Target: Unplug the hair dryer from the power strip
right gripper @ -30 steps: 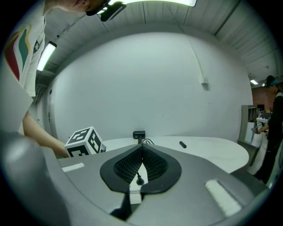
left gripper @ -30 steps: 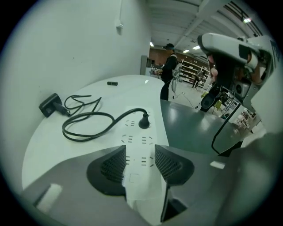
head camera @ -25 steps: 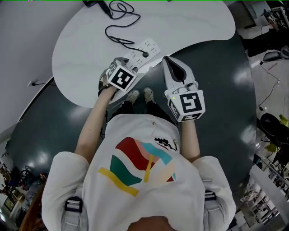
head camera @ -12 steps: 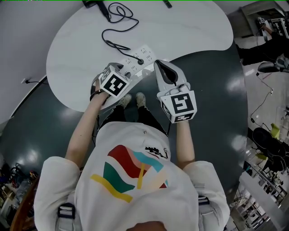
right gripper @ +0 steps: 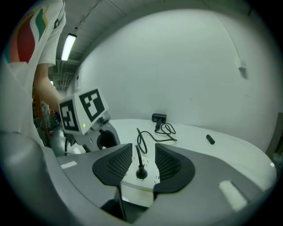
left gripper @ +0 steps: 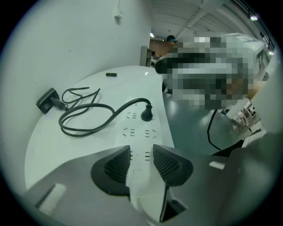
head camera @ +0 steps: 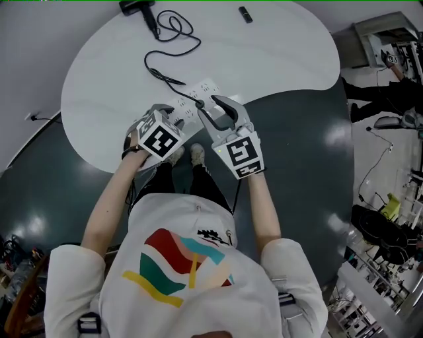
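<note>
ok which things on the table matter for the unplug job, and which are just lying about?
Job: hair dryer, its plug, power strip.
Lying about: small black stick, far side of the table.

The white T-shirt [head camera: 198, 267] had colourful stripes; the grey left tool [left gripper: 141, 154] and right tool [right gripper: 143, 154] bore black-and-white marker cubes [head camera: 240, 153].

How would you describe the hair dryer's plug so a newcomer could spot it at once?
On the white table lies a white power strip. The plug is the round black knob standing in it, the only socket filled, trailing a black cord.
</note>
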`<state>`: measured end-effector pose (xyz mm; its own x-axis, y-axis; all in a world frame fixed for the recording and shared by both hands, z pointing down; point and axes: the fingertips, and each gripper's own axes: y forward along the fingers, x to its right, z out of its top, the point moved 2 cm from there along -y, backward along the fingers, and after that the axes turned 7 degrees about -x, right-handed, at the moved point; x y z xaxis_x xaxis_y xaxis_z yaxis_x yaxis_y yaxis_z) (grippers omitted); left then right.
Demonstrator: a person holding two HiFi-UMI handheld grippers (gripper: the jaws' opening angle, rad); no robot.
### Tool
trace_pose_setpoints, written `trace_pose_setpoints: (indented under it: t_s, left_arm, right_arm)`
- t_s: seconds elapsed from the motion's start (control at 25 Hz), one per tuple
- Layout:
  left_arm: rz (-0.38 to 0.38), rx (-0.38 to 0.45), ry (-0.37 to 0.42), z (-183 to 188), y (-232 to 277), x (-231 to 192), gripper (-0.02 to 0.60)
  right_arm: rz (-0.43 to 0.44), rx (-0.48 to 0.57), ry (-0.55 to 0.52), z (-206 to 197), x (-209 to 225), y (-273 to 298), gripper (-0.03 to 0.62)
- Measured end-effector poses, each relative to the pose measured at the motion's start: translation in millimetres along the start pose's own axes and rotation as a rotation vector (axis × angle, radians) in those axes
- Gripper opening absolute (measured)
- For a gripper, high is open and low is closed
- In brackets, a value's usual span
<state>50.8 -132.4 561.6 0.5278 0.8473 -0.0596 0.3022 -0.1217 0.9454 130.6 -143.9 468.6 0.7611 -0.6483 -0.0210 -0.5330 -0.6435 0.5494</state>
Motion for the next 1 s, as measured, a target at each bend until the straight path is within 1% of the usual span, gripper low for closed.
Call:
trace_pose_setpoints:
  t_s: [0.08, 0.2, 0.36, 0.48, 0.6, 0.68, 0.84, 1.0]
  left_arm:
    - [-0.005, -0.017, 0.000, 0.9, 0.0, -0.7, 0.163]
    - [-0.015, -0.045, 0.002, 0.9, -0.3, -3.1, 0.163]
    - [-0.015, -0.051, -0.003, 5.1, -0.1, -6.3, 0.161]
    - [-0.015, -0.059, -0.007, 5.1, 2.2, -6.7, 0.161]
    - [-0.022, -0.086, -0.002, 2.9, 3.7, -5.3, 0.160]
    - [-0.031, -0.109, 0.005, 1.5, 3.3, -4.5, 0.160]
    - [-0.045, -0.141, 0.024, 1.4, 3.8, -5.4, 0.155]
    - [-0.056, -0.178, 0.046, 2.6, 5.3, -5.2, 0.152]
  right_arm:
    - [0.021, -0.048, -0.035, -16.7, -1.4, 19.1, 0.161]
    - [0.046, -0.088, -0.045, -30.3, -0.8, 41.3, 0.161]
    - [0.056, -0.076, -0.039, -32.0, 0.7, 54.2, 0.137]
    - [0.070, -0.090, -0.073, -40.1, -4.8, 63.0, 0.118]
    - [0.038, -0.090, -0.097, -45.3, -3.7, 65.7, 0.083]
    - [0.028, -0.080, -0.086, -43.7, -3.4, 64.9, 0.078]
    - [0.030, -0.102, -0.117, -42.6, -4.9, 65.8, 0.072]
    - [0.059, -0.112, -0.070, -41.4, -3.8, 65.5, 0.067]
